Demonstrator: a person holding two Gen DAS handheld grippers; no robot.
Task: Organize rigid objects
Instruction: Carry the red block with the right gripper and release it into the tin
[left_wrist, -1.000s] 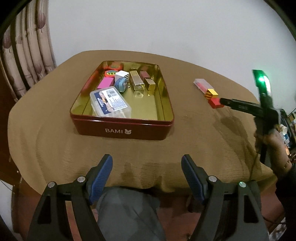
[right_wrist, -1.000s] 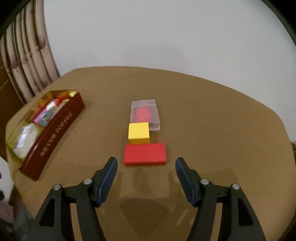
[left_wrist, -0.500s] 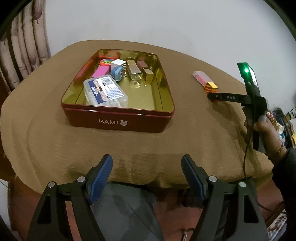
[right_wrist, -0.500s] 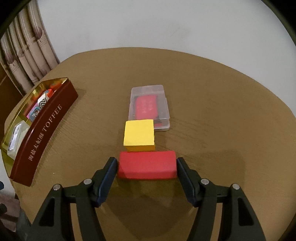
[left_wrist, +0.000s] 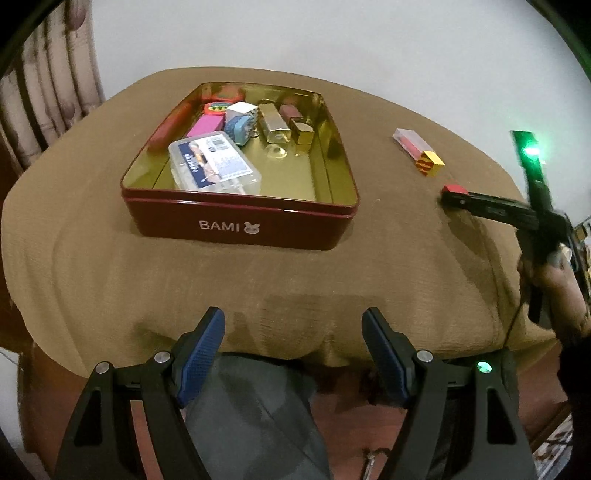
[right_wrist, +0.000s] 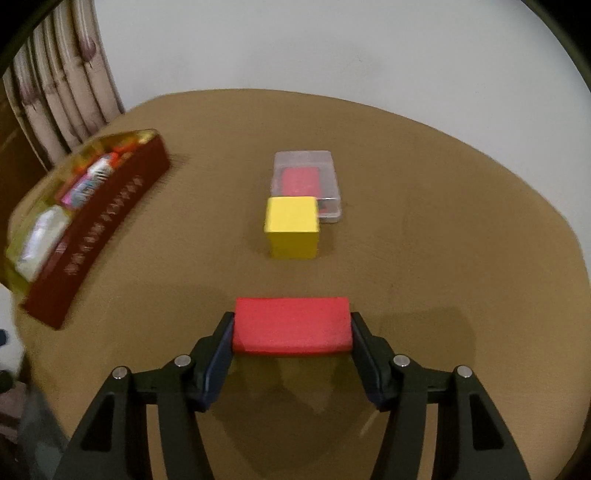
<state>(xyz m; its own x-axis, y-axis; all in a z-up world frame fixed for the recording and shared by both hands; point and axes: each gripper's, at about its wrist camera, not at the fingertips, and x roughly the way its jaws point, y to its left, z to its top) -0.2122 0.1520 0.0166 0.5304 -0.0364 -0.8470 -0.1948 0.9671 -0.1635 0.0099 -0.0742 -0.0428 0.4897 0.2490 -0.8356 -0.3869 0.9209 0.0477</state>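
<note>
My right gripper (right_wrist: 291, 325) is closing on the red block (right_wrist: 291, 324), pads against both short ends. I finish the squeeze with the block square between the pads, then lift straight up, clear of the yellow cube (right_wrist: 292, 226) and the clear case (right_wrist: 306, 173) beyond. My left gripper (left_wrist: 293, 354) hangs apart and empty at the table edge. The tin (left_wrist: 240, 225) lies left, my drop point.
</note>
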